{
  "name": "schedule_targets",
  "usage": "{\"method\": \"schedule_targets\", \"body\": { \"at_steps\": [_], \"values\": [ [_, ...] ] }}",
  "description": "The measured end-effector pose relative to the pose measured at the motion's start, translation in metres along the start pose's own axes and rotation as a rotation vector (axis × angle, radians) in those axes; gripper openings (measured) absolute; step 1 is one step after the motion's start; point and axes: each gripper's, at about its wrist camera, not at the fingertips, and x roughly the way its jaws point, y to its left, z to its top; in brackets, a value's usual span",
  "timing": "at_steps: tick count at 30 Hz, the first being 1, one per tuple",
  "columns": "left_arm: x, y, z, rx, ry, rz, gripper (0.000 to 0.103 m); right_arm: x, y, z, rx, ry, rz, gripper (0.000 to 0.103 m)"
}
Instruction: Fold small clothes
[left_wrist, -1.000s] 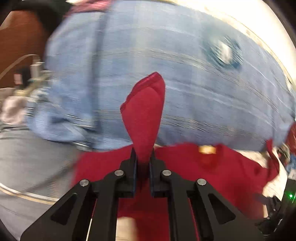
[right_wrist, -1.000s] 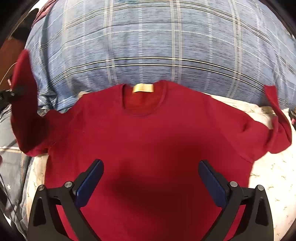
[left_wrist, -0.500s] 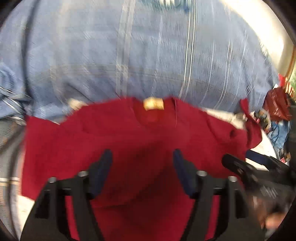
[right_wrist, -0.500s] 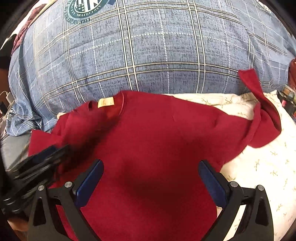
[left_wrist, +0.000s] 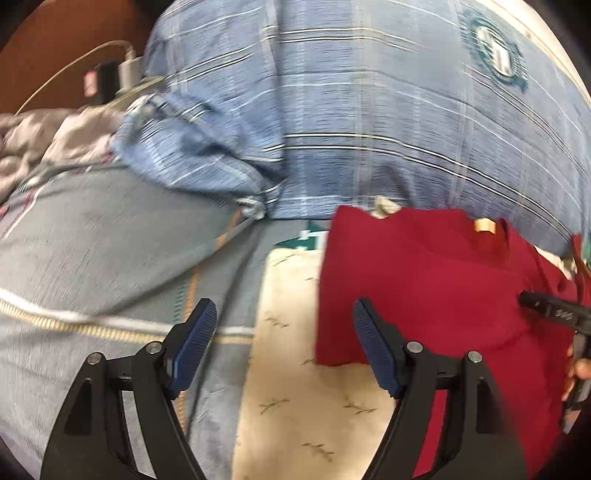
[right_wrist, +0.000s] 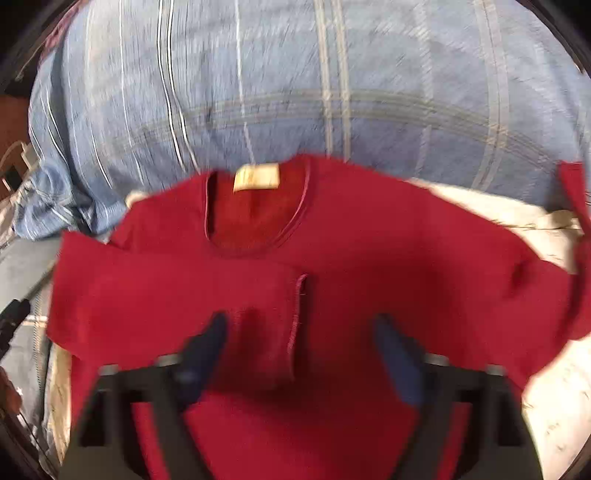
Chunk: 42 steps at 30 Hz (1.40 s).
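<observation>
Left gripper (left_wrist: 282, 341) spread, empty, red shirt (right_wrist: 332, 266) at its 3 o'clock; right gripper (right_wrist: 299, 350) closing over shirt's folded sleeve (right_wrist: 177, 291), not yet pinching.

Both wrist views angled down, close; share red shirt (right_wrist: 369, 266).

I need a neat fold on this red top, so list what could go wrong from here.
1. The right claw is closing over the folded-in sleeve; it may drag that fold askew.
2. The other sleeve lies twisted at the edge and could get folded in crooked.
3. The soft pillow and bedding under the top may let it wrinkle.
</observation>
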Motion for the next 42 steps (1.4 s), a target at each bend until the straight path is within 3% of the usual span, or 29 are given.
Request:
{"method": "schedule_targets", "body": {
  "at_steps": [1, 2, 3, 4, 7, 12, 15, 18, 21, 23, 25, 26, 29, 32, 35, 37, 42],
  "values": [
    [-0.001, 0.001, -0.001, 0.001, -0.004, 0.006, 0.076, -0.001, 0.003, 0.0, -0.013, -0.023, -0.003, 0.041],
    [-0.003, 0.0, 0.0, 0.003, -0.01, 0.009, 0.076, -0.002, 0.009, 0.001, -0.036, -0.028, 0.015, 0.02],
    [-0.005, -0.001, 0.0, 0.006, -0.016, 0.012, 0.076, -0.002, 0.012, 0.002, -0.05, -0.023, 0.019, 0.01],
    [-0.006, -0.003, 0.002, 0.008, -0.02, 0.012, 0.076, -0.007, 0.015, 0.003, -0.06, -0.037, 0.016, 0.005],
    [-0.009, -0.009, 0.008, 0.003, -0.035, 0.006, 0.076, -0.039, 0.007, 0.008, -0.043, -0.138, 0.049, 0.004],
    [-0.008, -0.016, 0.011, 0.002, -0.045, -0.008, 0.076, -0.08, -0.039, 0.019, 0.034, -0.26, -0.091, 0.004],
    [0.0, -0.03, 0.008, 0.018, -0.022, -0.024, 0.076, -0.063, -0.068, 0.026, 0.101, -0.209, -0.124, 0.005],
    [0.005, -0.047, 0.005, 0.039, -0.008, -0.044, 0.076, -0.035, -0.072, 0.025, 0.093, -0.133, -0.171, 0.005],
    [0.011, -0.063, 0.004, 0.073, 0.0, -0.057, 0.076, -0.03, -0.079, 0.018, 0.127, -0.096, -0.219, 0.014],
    [0.019, -0.068, 0.003, 0.088, 0.013, -0.046, 0.076, -0.049, -0.085, 0.012, 0.182, -0.147, -0.224, 0.038],
    [0.031, -0.071, 0.002, 0.095, 0.028, -0.019, 0.076, -0.064, -0.071, 0.011, 0.178, -0.206, -0.184, 0.049],
    [0.038, -0.071, 0.0, 0.1, 0.04, 0.004, 0.076, -0.067, -0.058, 0.012, 0.137, -0.213, -0.128, 0.049],
    [0.053, -0.063, -0.006, 0.075, 0.081, 0.029, 0.076, -0.056, 0.001, 0.016, -0.046, -0.14, 0.11, 0.048],
    [0.058, -0.053, -0.01, 0.03, 0.093, 0.015, 0.077, -0.033, 0.052, 0.02, -0.137, -0.094, 0.231, 0.044],
    [0.058, -0.054, -0.012, 0.036, 0.089, 0.017, 0.077, 0.003, 0.102, 0.022, -0.224, -0.053, 0.261, 0.043],
    [0.059, -0.056, -0.012, 0.041, 0.087, 0.022, 0.077, 0.028, 0.121, 0.026, -0.247, -0.004, 0.235, 0.042],
    [0.059, -0.056, -0.012, 0.038, 0.091, 0.021, 0.077, 0.03, 0.131, 0.024, -0.276, -0.017, 0.157, 0.042]
  ]
}}
